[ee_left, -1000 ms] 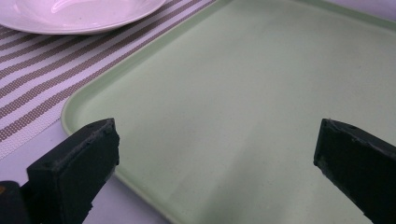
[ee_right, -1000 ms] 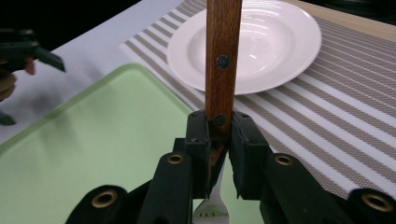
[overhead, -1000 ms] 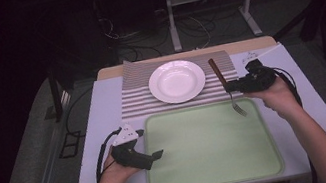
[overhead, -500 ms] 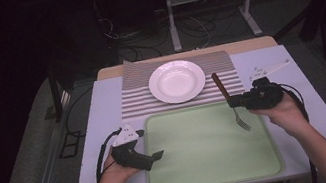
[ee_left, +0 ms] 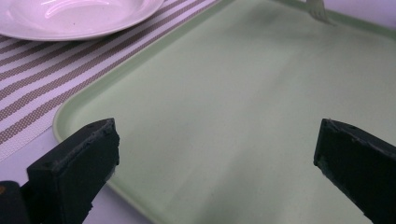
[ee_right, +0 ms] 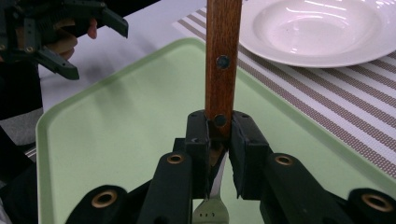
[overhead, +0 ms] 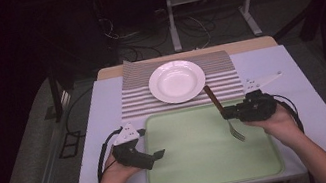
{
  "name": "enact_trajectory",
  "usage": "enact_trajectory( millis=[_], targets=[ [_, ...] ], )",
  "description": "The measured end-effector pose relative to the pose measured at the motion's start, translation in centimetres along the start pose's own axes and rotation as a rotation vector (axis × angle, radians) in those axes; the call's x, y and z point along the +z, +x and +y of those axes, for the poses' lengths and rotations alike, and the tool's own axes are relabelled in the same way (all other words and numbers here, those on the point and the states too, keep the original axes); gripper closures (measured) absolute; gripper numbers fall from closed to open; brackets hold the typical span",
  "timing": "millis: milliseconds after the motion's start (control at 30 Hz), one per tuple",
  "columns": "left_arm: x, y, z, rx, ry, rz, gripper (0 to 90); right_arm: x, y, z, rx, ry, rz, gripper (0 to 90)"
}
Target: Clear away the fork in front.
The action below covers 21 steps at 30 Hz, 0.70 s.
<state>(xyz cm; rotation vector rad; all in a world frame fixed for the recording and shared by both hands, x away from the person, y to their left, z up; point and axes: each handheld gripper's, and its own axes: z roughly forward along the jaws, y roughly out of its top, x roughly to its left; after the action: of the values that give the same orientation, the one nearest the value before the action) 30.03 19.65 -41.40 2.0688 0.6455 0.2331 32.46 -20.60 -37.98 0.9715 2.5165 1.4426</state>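
So we're carrying a wooden-handled fork [overhead: 224, 114] with the right tool [overhead: 226, 113], which is clenched on the lower end of the handle, right where the wood meets the metal; in the right gripper view the handle is sticking up between the jaws and the tines are poking out underneath. The fork is hanging over the right part of the green tray [overhead: 194, 167], tines pointing down toward the tray and the handle angling back toward the white plate [overhead: 177, 80] on the striped placemat [overhead: 135, 104]. We can't tell if the tines are touching the tray or just above it. The left tool [overhead: 158, 154] is resting at the tray's near left edge with its jaws spread wide and nothing between them. Our read on progress: the pickup part is done, the fork is lifted and over the tray, and what's left is lowering it flat and letting go. The plate is sitting on the mat, so it might be next, but that's just our guess.
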Motion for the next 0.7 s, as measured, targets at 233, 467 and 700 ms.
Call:
enact_trajectory(
  millis=[233, 467, 700],
  targets=[
    [0.1, -0.7, 2.2, -0.016, -0.067, -0.032, 0.5, 0.3, 0.1, 0.0, -0.005, 0.007, 0.002, 77.4],
    [1.4, -1.0, 4.5, -0.036, -0.105, -0.087, 7.5, 0.5, 0.3, 0.1, -0.007, -0.002, 0.015, 77.4],
    [3.0, -1.1, 6.3, -0.028, -0.123, -0.094, 14.6, 0.5, 0.2, -0.1, -0.009, -0.003, 0.004, 77.4]
  ],
)
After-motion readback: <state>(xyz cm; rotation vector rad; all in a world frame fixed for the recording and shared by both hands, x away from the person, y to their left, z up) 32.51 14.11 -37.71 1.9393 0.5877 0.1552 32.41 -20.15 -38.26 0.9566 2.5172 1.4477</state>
